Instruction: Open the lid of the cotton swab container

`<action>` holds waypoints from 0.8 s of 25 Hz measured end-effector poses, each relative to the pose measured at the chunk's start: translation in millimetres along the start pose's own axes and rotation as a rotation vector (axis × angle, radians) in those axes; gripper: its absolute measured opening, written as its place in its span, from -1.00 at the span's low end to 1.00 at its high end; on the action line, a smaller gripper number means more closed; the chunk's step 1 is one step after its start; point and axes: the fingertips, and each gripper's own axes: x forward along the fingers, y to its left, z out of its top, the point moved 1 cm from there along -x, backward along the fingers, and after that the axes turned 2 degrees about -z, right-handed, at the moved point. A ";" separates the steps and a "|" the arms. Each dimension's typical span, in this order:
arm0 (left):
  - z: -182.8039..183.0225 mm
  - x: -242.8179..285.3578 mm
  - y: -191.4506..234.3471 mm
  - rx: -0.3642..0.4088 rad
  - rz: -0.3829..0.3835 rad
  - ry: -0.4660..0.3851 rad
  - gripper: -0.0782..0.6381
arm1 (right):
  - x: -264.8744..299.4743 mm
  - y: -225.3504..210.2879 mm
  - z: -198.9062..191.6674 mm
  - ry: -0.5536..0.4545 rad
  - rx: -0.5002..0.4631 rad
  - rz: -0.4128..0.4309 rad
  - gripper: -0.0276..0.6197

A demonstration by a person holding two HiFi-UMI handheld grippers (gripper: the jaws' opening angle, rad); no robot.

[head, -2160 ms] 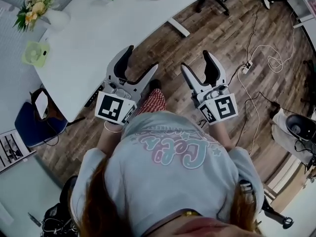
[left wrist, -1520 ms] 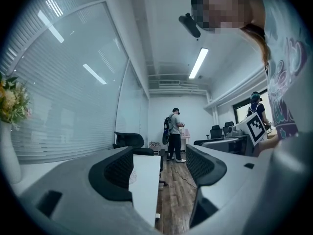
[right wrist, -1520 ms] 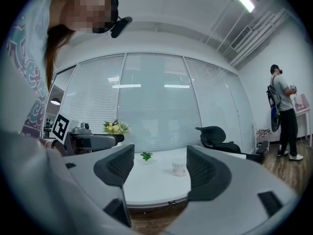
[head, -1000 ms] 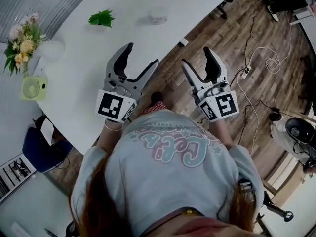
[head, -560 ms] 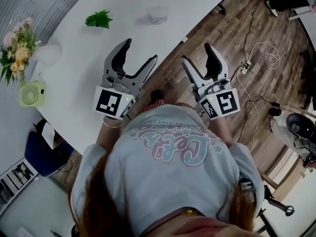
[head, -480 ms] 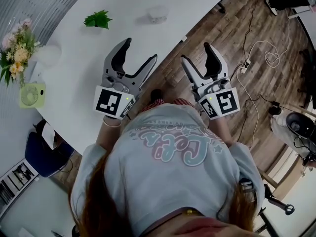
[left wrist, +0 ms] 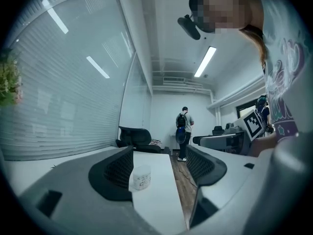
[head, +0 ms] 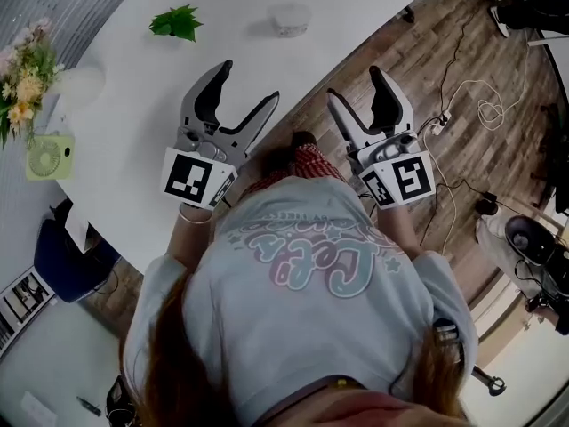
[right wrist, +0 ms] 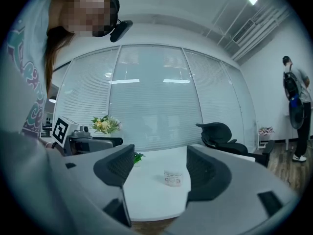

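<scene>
The cotton swab container [head: 290,20] stands near the far edge of the white worktop [head: 133,96], well apart from both tools. The left hand-held gripper [head: 247,83] and the right hand-held gripper [head: 354,83] hover with jaws spread wide, grasping nothing.

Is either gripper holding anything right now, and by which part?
Nothing is held. The left gripper and right gripper are open and empty; the cotton swab container stands untouched on the table.

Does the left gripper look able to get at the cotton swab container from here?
Probably yes. The left gripper is open, and only bare table lies between it and the cotton swab container, though it stands well ahead.
</scene>
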 end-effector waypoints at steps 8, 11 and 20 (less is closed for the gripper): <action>-2.3 21.9 18.2 0.020 0.015 0.025 0.11 | 26.2 -15.8 14.4 -0.020 -0.025 0.060 0.08; -7.6 33.9 24.2 0.039 0.008 0.041 0.11 | 30.4 -23.9 11.4 -0.006 -0.029 0.070 0.08; -33.0 74.5 52.8 0.050 -0.049 0.081 0.11 | 37.9 -49.3 -0.8 0.027 -0.029 0.061 0.08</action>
